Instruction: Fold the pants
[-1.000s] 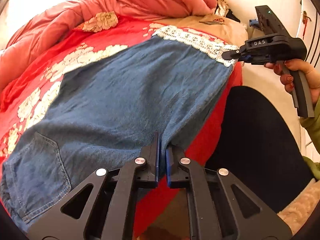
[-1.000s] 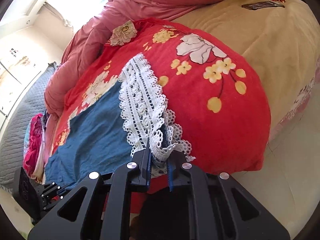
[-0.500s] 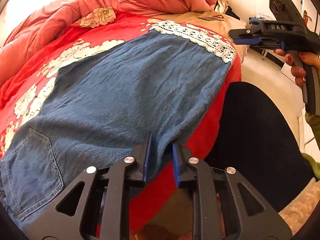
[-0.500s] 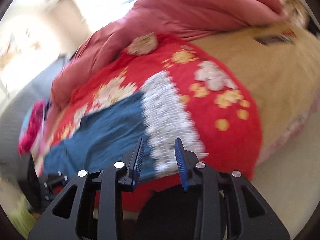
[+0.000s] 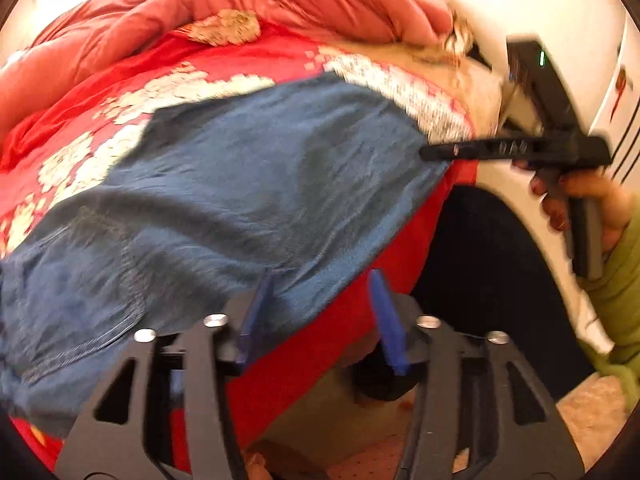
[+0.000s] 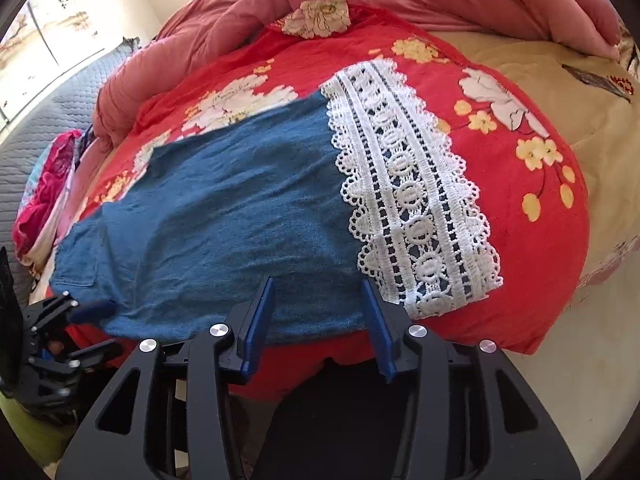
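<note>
Denim pants [image 6: 224, 216] are lying flat on the bed's red floral blanket [image 6: 532, 272], folded lengthwise, lace hem [image 6: 412, 200] rightward. We are releasing: our left tool [image 5: 320, 316] and right tool [image 6: 320, 316] have just been opening, jaws apart, gripping nothing. Next we judge we are regrasping for the crosswise fold.

- The left wrist camera sits on the left hand-held gripper [image 5: 320, 316]. It looks down at a slant, close over the waist end of the pants [image 5: 224, 192] on the bed [image 5: 280, 56].
- The right wrist camera sits on the right hand-held gripper [image 6: 320, 320], close over the lace end.
- Both views share the blue pants, and each camera sees the other hand-held gripper.
</note>
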{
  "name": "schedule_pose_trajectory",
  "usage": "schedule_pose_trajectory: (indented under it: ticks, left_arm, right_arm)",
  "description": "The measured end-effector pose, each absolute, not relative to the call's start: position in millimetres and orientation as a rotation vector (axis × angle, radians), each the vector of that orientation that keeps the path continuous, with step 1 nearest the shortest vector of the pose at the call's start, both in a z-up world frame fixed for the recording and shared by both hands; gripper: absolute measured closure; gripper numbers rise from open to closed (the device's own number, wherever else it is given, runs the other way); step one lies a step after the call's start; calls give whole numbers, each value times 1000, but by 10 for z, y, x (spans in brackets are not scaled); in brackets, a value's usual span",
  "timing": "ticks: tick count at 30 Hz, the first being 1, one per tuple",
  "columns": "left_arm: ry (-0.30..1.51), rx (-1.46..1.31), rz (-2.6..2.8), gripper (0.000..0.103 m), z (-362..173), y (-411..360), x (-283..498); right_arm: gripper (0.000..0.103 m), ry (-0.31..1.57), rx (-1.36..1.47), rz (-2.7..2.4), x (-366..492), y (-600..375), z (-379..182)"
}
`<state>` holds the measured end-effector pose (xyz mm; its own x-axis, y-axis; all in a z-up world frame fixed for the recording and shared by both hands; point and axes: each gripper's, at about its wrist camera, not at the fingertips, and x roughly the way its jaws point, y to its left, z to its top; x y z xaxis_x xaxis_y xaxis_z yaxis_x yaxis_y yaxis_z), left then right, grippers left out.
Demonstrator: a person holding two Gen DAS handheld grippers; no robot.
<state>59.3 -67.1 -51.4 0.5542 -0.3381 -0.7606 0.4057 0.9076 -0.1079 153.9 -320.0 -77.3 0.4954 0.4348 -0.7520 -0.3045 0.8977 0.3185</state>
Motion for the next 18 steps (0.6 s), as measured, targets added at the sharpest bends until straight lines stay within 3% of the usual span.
schedule_pose_trajectory:
  ticks: [4, 10, 11, 18]
  left_arm:
    - [833, -65, -360, 54, -273, -211, 479]
    - [769, -139, -30, 34, 57, 672, 328]
    - [766, -142, 10, 30, 73, 773, 312]
    - [904, -366, 181, 28, -200, 1494, 511]
  right_arm:
    - [51, 909, 162, 474, 1483, -3167, -641]
    - [50, 869, 130, 575, 1439, -2873, -521]
    - [46, 867, 118, 590, 1442, -2800, -510]
    - [41, 857, 64, 660, 1518, -2362, -473]
